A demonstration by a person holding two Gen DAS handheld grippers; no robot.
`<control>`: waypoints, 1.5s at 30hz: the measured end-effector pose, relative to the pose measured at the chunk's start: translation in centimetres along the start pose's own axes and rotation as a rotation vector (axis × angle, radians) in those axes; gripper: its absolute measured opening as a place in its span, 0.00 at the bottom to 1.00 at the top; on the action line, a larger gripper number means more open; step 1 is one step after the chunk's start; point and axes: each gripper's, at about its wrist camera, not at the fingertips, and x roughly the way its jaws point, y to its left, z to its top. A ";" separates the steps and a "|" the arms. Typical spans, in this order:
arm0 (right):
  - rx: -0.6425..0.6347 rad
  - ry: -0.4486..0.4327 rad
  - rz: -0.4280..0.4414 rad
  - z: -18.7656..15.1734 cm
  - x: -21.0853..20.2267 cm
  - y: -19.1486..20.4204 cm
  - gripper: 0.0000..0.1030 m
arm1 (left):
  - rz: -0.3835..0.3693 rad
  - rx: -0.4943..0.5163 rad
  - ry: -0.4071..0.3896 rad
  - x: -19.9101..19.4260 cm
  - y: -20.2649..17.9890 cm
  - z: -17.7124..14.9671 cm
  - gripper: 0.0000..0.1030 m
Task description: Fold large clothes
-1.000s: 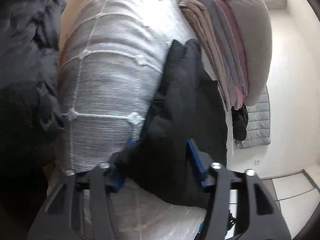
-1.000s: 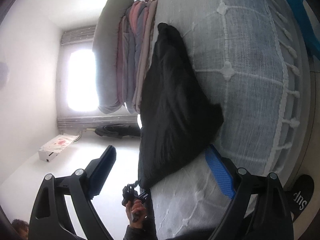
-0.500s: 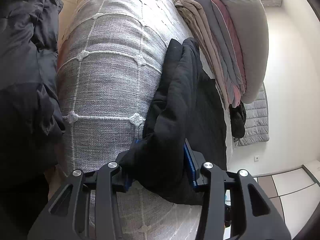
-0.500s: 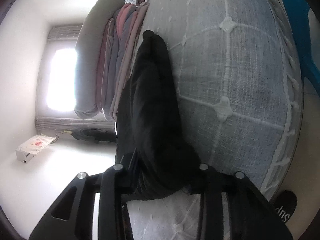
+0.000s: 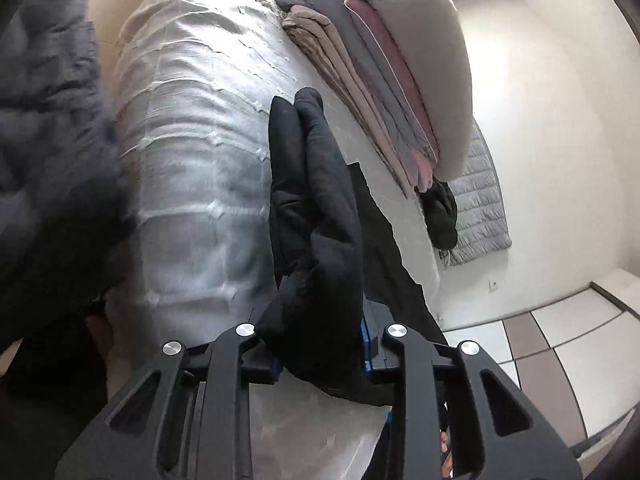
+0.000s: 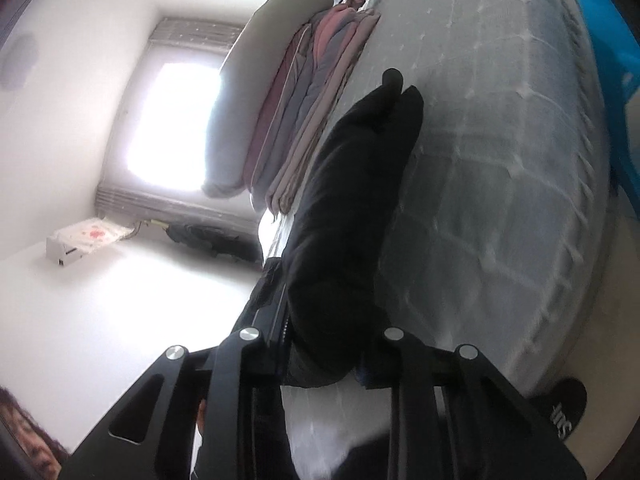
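Note:
A black garment [image 5: 316, 208] lies on the grey-white bedspread [image 5: 192, 152], bunched into a long ridge. My left gripper [image 5: 320, 344] is shut on its near edge, with thick cloth bulging between the blue pads. In the right wrist view the same black garment [image 6: 352, 208] runs away from me, and my right gripper [image 6: 324, 352] is shut on its near end. Both grips hold the cloth lifted a little off the bedspread [image 6: 492, 184].
A stack of folded clothes and bedding [image 5: 396, 80] lies on the bed beyond the garment, also in the right wrist view [image 6: 296, 112]. A dark quilted jacket [image 5: 44, 152] is at the left. Dark clothes [image 6: 212, 236] lie on the floor under the window.
Both grippers went from open around the garment's near edge to shut on it. The cloth has been gathered and raised into a narrow ridge.

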 end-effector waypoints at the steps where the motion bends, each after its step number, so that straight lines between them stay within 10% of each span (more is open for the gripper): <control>1: -0.007 0.009 -0.022 -0.7 -0.8 -0.6 0.25 | 0.014 -0.005 0.013 -0.5 0.6 -0.6 0.26; 10: 0.125 0.070 -0.167 -2.1 -2.1 -6.4 0.51 | 0.030 -0.162 0.071 1.4 6.2 -2.3 0.59; 19: -0.202 -0.245 -0.445 -0.8 -6.7 3.7 0.61 | 0.039 -0.157 0.043 3.6 5.7 -2.2 0.76; 27: -0.693 0.152 -0.475 -1.8 15.5 15.3 0.73 | 0.124 -0.054 0.019 5.1 3.8 -2.0 0.76; 34: -0.765 0.389 -0.682 -1.3 33.9 12.0 0.80 | 0.186 0.005 -0.004 5.5 3.4 -2.1 0.76; 45: -0.754 0.296 -0.616 0.1 35.3 14.7 0.87 | 0.222 0.022 -0.017 5.5 3.5 -2.3 0.76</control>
